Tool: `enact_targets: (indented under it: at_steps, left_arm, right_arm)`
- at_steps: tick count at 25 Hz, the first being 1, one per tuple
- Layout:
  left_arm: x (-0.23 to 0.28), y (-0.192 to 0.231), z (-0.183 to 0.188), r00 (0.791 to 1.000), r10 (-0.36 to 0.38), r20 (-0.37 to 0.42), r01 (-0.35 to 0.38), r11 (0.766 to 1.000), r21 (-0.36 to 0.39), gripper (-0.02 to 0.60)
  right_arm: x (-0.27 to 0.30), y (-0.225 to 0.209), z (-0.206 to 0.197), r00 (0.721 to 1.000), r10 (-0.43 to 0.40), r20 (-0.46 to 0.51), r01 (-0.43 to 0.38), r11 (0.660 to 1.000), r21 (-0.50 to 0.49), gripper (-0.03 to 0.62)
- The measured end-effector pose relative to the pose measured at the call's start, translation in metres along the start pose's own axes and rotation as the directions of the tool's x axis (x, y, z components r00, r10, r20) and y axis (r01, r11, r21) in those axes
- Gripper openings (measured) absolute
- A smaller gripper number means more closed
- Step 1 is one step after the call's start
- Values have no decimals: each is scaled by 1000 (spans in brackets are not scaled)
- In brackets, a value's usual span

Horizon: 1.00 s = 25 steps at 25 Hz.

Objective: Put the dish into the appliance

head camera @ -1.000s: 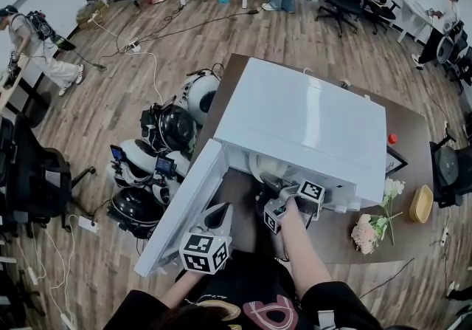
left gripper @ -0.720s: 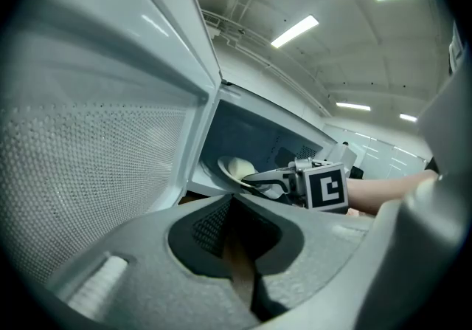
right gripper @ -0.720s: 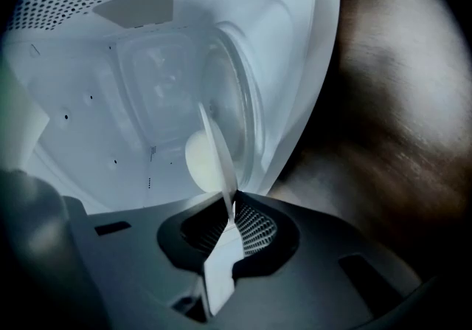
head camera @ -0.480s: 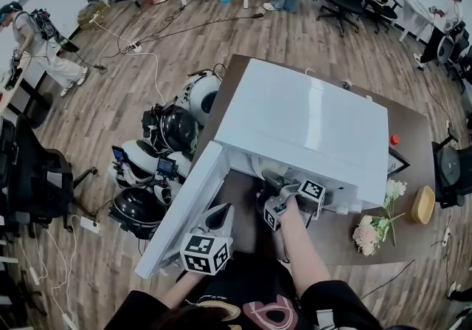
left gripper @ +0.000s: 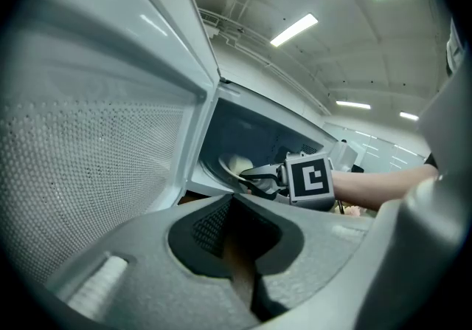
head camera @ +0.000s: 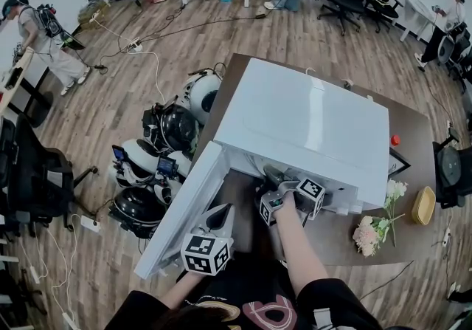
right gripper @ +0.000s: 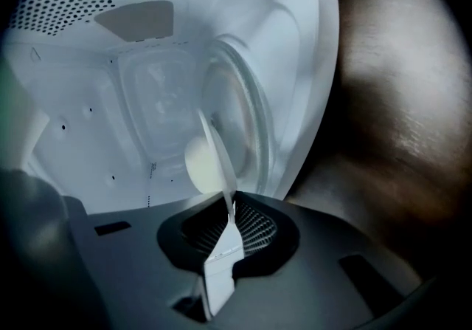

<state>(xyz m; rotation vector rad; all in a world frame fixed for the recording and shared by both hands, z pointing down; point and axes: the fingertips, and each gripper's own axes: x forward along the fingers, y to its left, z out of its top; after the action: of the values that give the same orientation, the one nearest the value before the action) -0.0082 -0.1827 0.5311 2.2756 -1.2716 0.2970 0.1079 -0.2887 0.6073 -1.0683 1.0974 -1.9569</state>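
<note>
The dish (right gripper: 212, 145) is inside the open white microwave (head camera: 302, 122), pinched by its rim in the right gripper (right gripper: 227, 210), whose jaws are clamped tight on the thin white edge. It lies roughly parallel to the glass turntable (right gripper: 247, 136) and close over it. From here I can't tell whether its base is touching the glass yet. Something pale and round (right gripper: 198, 165) sits on the dish, so I reckon keeping it flat matters. The left gripper (left gripper: 233, 199) hangs just beside the swung-out door (head camera: 184, 210) with its jaws closed together and nothing between them. The step in hand looks like the set-down. To do it well, I'd ease the dish down toward the middle of the turntable and keep the rim clear of the cavity walls. I'd let go only once the base sits flat on the glass. After that I'd draw the gripper straight back out through the opening without clipping the door frame. The left one is well placed to steady the door meanwhile.
</note>
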Motion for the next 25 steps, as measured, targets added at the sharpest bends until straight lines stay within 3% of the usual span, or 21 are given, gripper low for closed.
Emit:
enact_targets:
  at_steps: [8,14,21,25]
  left_arm:
    - [1,0,-2,1000,4,-4,-4,1000,-2,9]
    - [1,1,-3,1000,3,-7,-3,1000,-2,9]
    - [2,1,-3,1000,5,-7,-5,1000,-4,9]
    - [0,4,-5,1000,13,-10,-14,1000,-8,9]
  right_arm:
    - [4,19,7,996,47,79,-41,996,-76,41]
    - [6,28,5,995,78,55,-65,975,-214,113]
    - [7,35,-3,997,78,6,-69,907,-416,207]
    - [5,34,-7,999,38,8,-27,839,-543,215]
